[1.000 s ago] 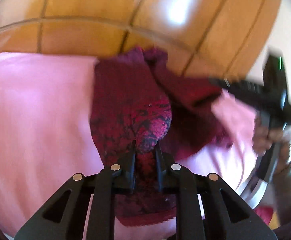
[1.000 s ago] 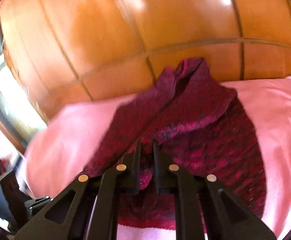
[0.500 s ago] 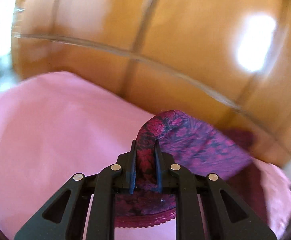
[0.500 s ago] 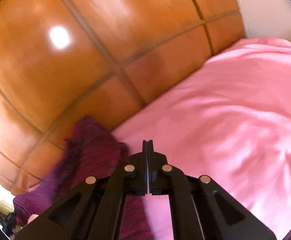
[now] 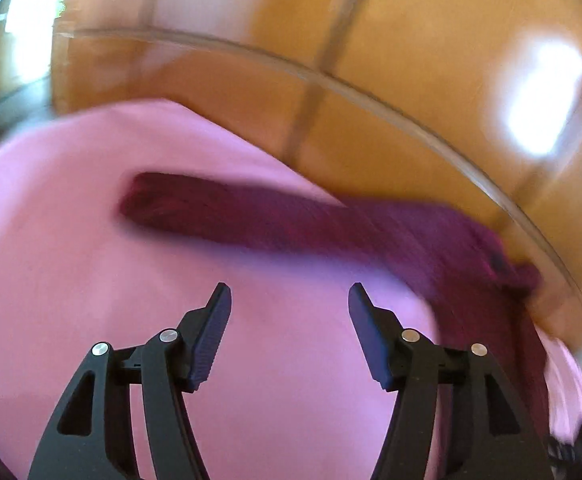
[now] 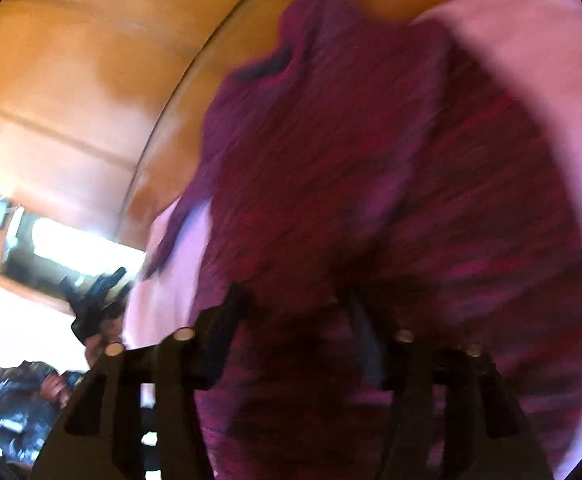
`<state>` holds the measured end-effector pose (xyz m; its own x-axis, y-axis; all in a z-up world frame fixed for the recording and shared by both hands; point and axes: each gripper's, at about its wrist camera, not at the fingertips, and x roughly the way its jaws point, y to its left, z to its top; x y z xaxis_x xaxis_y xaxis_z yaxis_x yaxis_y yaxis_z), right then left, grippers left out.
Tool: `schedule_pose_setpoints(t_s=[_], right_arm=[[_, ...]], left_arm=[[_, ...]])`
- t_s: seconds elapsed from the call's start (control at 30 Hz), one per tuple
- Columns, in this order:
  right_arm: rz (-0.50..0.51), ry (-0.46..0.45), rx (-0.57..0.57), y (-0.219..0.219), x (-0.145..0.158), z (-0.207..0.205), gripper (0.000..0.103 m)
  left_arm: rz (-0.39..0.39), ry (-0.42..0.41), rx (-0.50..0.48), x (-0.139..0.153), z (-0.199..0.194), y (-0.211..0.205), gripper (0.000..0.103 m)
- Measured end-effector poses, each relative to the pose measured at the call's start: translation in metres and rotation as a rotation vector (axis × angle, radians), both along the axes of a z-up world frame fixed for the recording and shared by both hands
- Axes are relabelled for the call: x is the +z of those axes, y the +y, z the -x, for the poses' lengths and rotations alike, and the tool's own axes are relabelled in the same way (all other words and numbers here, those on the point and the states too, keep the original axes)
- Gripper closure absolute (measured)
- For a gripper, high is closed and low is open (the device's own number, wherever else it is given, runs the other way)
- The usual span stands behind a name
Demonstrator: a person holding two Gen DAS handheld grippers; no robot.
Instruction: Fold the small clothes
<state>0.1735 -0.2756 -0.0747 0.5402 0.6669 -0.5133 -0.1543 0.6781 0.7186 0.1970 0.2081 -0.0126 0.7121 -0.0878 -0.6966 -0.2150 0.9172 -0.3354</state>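
A dark maroon patterned garment (image 5: 291,224) lies stretched in a long band across the pink bedsheet (image 5: 71,300), its right end bunched near the wooden panel. My left gripper (image 5: 289,304) hovers short of it, jaws opening, with only pink sheet between the fingers (image 5: 215,324). In the blurred right wrist view the same garment (image 6: 371,168) fills the picture. My right gripper (image 6: 297,312) sits low over it, jaws opening, with cloth behind the gap and no pad seen pressing on it. The left gripper (image 6: 95,300) shows there at the left, held in a hand.
Glossy orange wooden panelling (image 5: 391,60) rises right behind the bed. A bright window (image 6: 63,248) lies off the bed's left side. A person's dark patterned clothing (image 6: 19,396) sits at the lower left. Pink sheet (image 6: 531,40) spreads to the right.
The left gripper let go of the maroon garment and opened; the cloth now lies ahead of it. The right gripper, shut and empty over bare sheet, swung back over the garment and opened.
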Motion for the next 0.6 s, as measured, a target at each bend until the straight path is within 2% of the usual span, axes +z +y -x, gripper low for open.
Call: schedule_pose_setpoints(t_s=[0.03,0.1,0.17,0.23,0.27,0.37,0.4,0.43,0.47,0.5,0.53,0.6], right_arm=[[0.029,-0.022,0.017,0.014,0.005,-0.001,0.079],[0.091,-0.095,0.003,0.023,0.025,0.000,0.092],[0.089,-0.181,-0.057,0.007,0.049,0.005,0.093],[0.125,-0.261,-0.172,-0.028,0.075,0.006,0.093],[0.111,-0.282,-0.241,-0.053,0.087,0.004,0.093],[-0.033,-0.255,-0.428,-0.127,0.097,-0.006,0.093],[-0.104,-0.243,-0.512,-0.157,0.097,-0.013,0.089],[-0.156,-0.242,-0.545,-0.175,0.095,-0.018,0.076],[-0.217,-0.236,-0.580,-0.194,0.091,-0.023,0.056],[-0.292,-0.207,-0.660,-0.215,0.084,-0.025,0.016],[-0.307,-0.198,-0.709,-0.223,0.081,-0.022,0.012],[-0.293,-0.186,-0.775,-0.239,0.071,-0.013,0.012]], left_arm=[[0.020,0.009,-0.048,-0.005,0.004,-0.011,0.044],[0.076,0.022,-0.152,-0.017,0.017,-0.035,0.044],[0.112,0.041,-0.232,-0.025,0.031,-0.058,0.044],[0.181,0.052,-0.307,-0.035,0.046,-0.075,0.044],[0.205,0.055,-0.326,-0.037,0.049,-0.079,0.044],[0.345,0.064,-0.379,-0.047,0.064,-0.092,0.044],[0.382,0.067,-0.388,-0.051,0.066,-0.095,0.044],[0.410,0.066,-0.397,-0.054,0.067,-0.098,0.044],[0.434,0.061,-0.401,-0.058,0.071,-0.102,0.044],[0.458,0.059,-0.407,-0.060,0.073,-0.105,0.044],[0.475,0.060,-0.420,-0.063,0.075,-0.110,0.044],[0.493,0.074,-0.427,-0.063,0.080,-0.111,0.044]])
